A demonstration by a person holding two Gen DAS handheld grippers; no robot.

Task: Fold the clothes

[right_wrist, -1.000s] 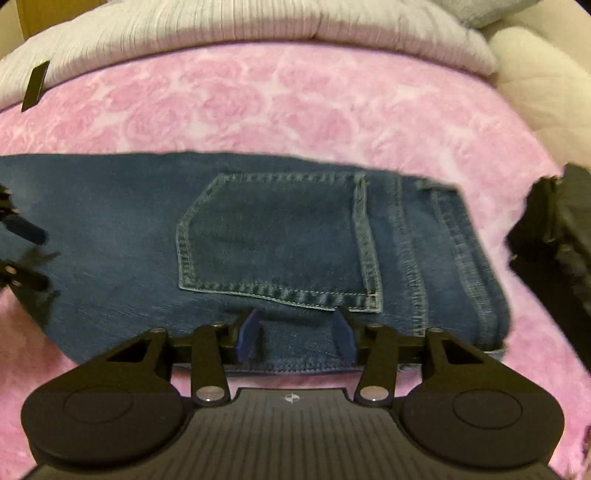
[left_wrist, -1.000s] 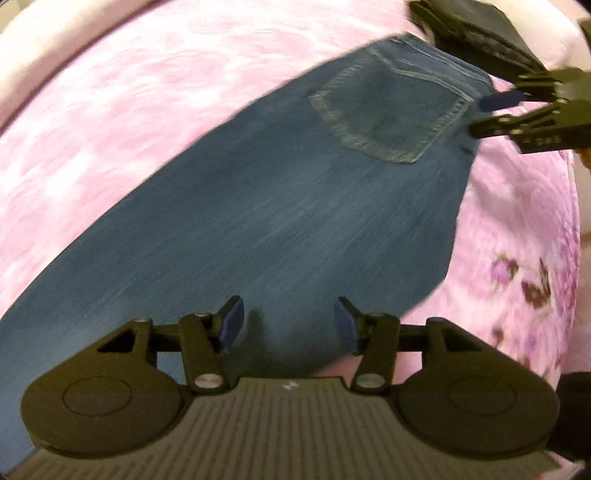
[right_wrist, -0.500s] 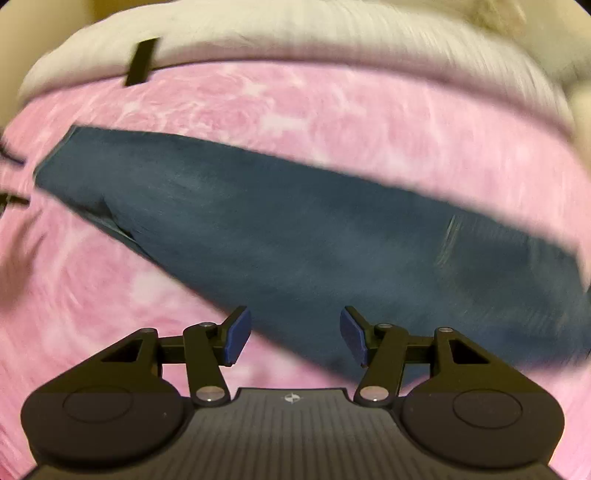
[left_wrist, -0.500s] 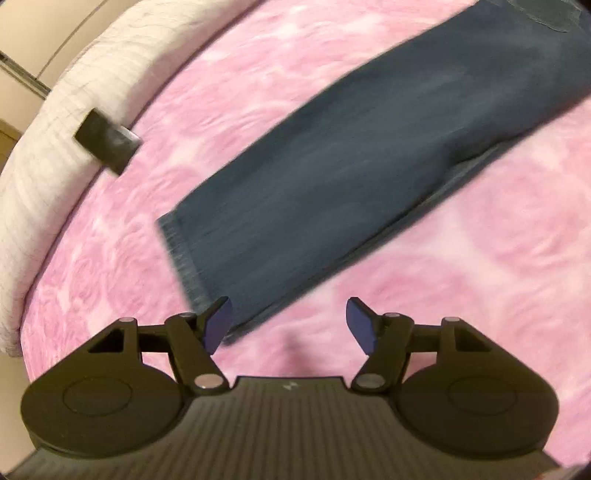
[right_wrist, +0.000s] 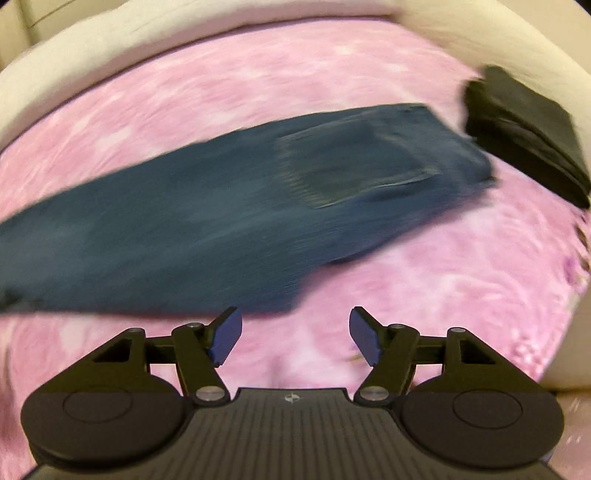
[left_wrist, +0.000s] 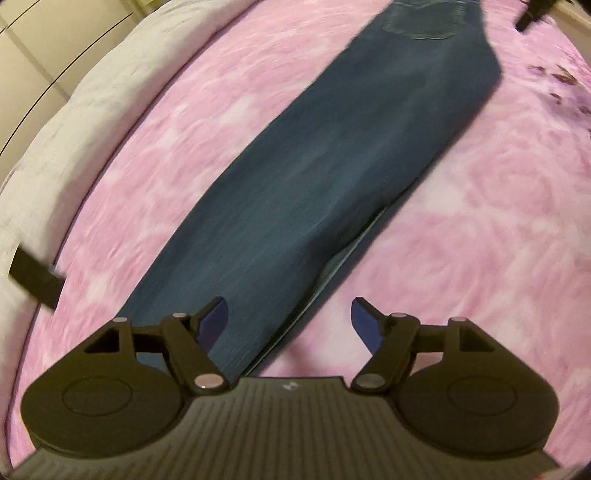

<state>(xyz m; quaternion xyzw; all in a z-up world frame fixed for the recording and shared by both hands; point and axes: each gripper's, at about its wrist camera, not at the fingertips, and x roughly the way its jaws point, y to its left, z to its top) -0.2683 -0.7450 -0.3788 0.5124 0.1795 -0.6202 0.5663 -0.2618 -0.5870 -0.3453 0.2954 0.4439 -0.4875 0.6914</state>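
A pair of blue jeans [left_wrist: 332, 155] lies flat on the pink rose-patterned bedspread [left_wrist: 480, 221], folded lengthwise with a back pocket facing up. In the left wrist view its leg end runs down under my left gripper [left_wrist: 290, 325], whose jaws are opening above the hem without pressing on the cloth. In the right wrist view the jeans [right_wrist: 221, 206] stretch across the middle, pocket end to the right. My right gripper [right_wrist: 295, 332] hovers over bare bedspread just below the jeans' near edge, its jaws opening with nothing between them.
A folded black garment [right_wrist: 524, 133] lies on the bed beyond the jeans' waistband. A pale quilted bed border [left_wrist: 74, 118] curves round the far side, with a black strap [left_wrist: 35, 277] on it. The same border [right_wrist: 184, 26] shows in the right wrist view.
Both grippers have swung along the jeans and opened wider. The left went from the seat area to the leg hem; the right drew back off the waistband and pocket onto bare bedspread.
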